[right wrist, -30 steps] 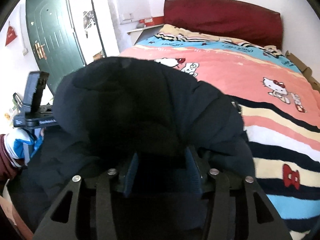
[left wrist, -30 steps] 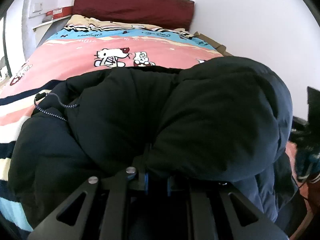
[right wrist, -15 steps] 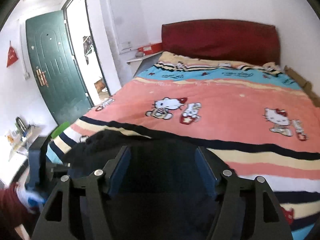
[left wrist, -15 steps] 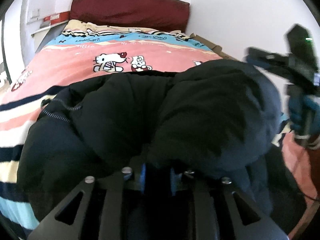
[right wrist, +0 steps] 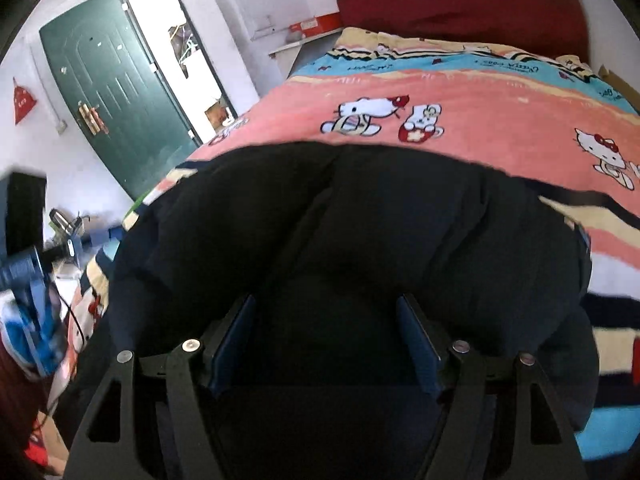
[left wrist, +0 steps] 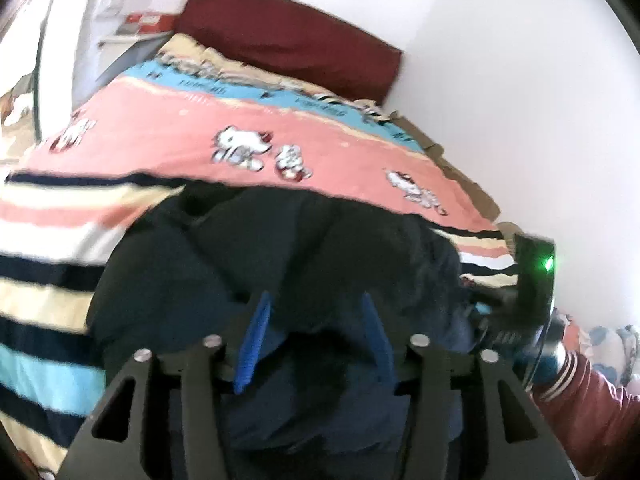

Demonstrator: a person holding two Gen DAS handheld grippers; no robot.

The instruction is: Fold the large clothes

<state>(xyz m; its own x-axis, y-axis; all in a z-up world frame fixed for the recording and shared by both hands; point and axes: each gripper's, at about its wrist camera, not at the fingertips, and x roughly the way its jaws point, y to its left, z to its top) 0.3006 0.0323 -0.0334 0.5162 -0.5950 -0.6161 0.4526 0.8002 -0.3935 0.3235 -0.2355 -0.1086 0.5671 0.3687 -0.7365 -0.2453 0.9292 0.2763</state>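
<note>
A bulky black puffer jacket (left wrist: 280,264) lies bunched at the near end of the bed, and it fills the lower half of the right wrist view (right wrist: 360,220). My left gripper (left wrist: 316,316) hovers just over it. Its jaws are opening, and the blue pads (left wrist: 254,344) stand apart with loose fabric below them, not pinched. My right gripper (right wrist: 328,320) is open wide above the jacket's near edge, and its pads (right wrist: 234,340) press on nothing. Each gripper shows in the other's view: the right gripper (left wrist: 534,288) at the right, the left gripper (right wrist: 28,276) blurred at the left.
The bed (right wrist: 460,120) has a pink, blue and striped cartoon-cat cover, with a dark red headboard (right wrist: 460,4) against a white wall. A green door (right wrist: 108,80) stands at the left of the bed. A red sleeve (left wrist: 580,404) shows at the lower right.
Both grippers have opened and let go of the jacket. The raised, puffed fold has dropped flatter onto the bed. The left gripper has lifted and swung, and the right has drawn back.
</note>
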